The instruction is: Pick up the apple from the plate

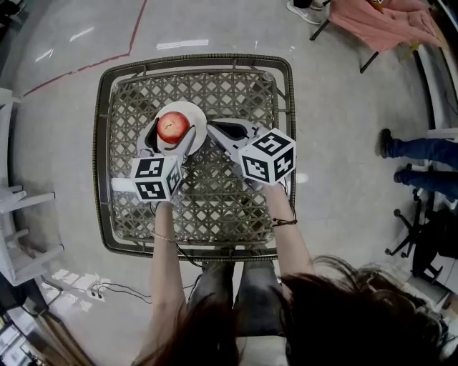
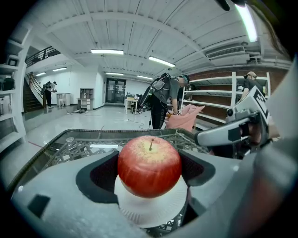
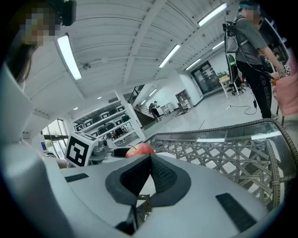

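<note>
A red apple sits on a small white paper plate at the back left of a wicker table. My left gripper has its jaws closed around the apple, one on each side. In the left gripper view the apple fills the gap between both dark pads, with the plate just beneath it. My right gripper lies just right of the plate, shut and empty. In the right gripper view its pads meet, and the apple shows behind them.
The table has a dark metal rim and stands on a shiny grey floor. A person's legs are at the right. A pink-covered seat is at the back right, and white shelving stands at the left.
</note>
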Demonstrator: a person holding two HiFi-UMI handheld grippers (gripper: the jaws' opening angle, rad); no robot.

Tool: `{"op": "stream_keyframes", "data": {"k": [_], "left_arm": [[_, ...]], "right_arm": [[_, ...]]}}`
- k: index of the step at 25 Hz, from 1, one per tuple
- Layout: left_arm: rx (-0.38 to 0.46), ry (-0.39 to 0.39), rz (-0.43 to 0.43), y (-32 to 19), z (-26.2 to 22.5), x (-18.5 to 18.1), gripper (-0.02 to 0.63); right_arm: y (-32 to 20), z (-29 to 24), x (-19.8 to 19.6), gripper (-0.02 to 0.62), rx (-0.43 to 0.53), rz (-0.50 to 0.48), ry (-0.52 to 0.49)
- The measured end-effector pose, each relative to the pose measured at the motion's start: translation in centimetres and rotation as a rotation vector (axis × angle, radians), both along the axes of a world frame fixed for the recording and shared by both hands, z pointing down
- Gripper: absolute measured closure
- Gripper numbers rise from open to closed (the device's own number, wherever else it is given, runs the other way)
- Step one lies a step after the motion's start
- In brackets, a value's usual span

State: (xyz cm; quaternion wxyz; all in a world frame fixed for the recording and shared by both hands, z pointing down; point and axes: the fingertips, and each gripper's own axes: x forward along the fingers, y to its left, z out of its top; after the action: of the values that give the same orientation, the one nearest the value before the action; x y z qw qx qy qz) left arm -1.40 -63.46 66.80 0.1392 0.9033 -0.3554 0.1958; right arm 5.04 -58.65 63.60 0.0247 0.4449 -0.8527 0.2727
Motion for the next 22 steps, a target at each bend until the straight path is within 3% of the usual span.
{"op": "stream_keyframes", "data": {"k": [22], "left_arm": [[0.036, 0.11, -0.04, 5.9, -9.2, -1.8, 0.196]], "right_arm": [[3.3, -8.0, -0.7, 0.586, 0.072, 0.015, -0.002]]}}
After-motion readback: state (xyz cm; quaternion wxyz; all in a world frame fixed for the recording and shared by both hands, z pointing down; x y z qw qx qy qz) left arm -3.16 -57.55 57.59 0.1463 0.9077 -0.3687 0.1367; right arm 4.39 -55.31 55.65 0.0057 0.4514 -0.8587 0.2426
